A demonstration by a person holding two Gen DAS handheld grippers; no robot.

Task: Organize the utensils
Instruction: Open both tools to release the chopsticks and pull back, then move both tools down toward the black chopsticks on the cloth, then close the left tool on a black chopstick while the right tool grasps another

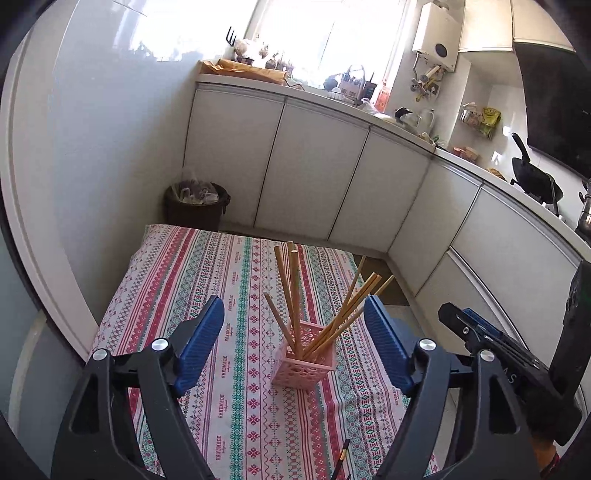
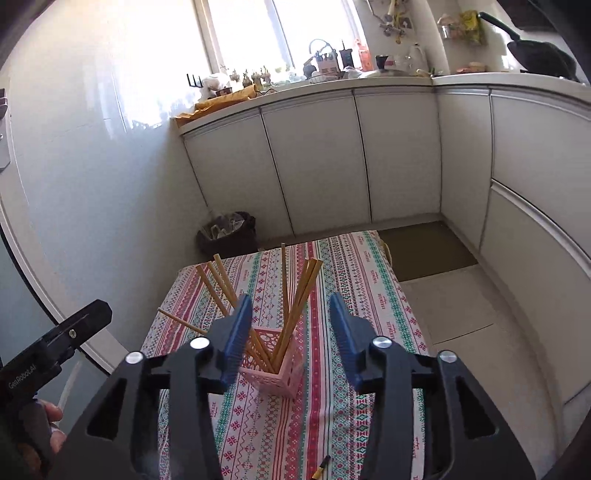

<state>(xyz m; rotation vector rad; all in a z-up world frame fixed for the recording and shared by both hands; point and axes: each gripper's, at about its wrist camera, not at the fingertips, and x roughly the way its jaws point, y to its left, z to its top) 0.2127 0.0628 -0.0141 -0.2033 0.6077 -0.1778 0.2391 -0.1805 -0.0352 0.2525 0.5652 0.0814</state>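
Chopsticks (image 1: pixel 325 314) stood fanned in the pink holder (image 1: pixel 304 363) on the surface (image 1: pixel 236 406); one dark chopstick (image 2: pixel 320 467) lay loose nearest you, lengthwise. Your left gripper (image 1: pixel 295 345) and right gripper (image 2: pixel 290 339) were both apart, empty, right likely nearer.

A striped tablecloth (image 1: pixel 229 295) in pink, red and green bands covers the table, running from 6 o'clock up toward the middle of both wrist views. Beyond its far edge, at about 10 o'clock in the left wrist view, a dark waste bin (image 1: pixel 195 205) lined with a clear bag stands on the floor against the white wall. White base cabinets (image 1: pixel 314 173) curve from 12 o'clock round to 3 o'clock under a pale countertop (image 2: pixel 369 79) crowded with small items too blurred to name. A black frying pan (image 1: pixel 535 177) sits at 3 o'clock. A white box, probably a water heater (image 1: pixel 437 35), hangs at 1 o'clock beside the bright window (image 2: pixel 277 33).
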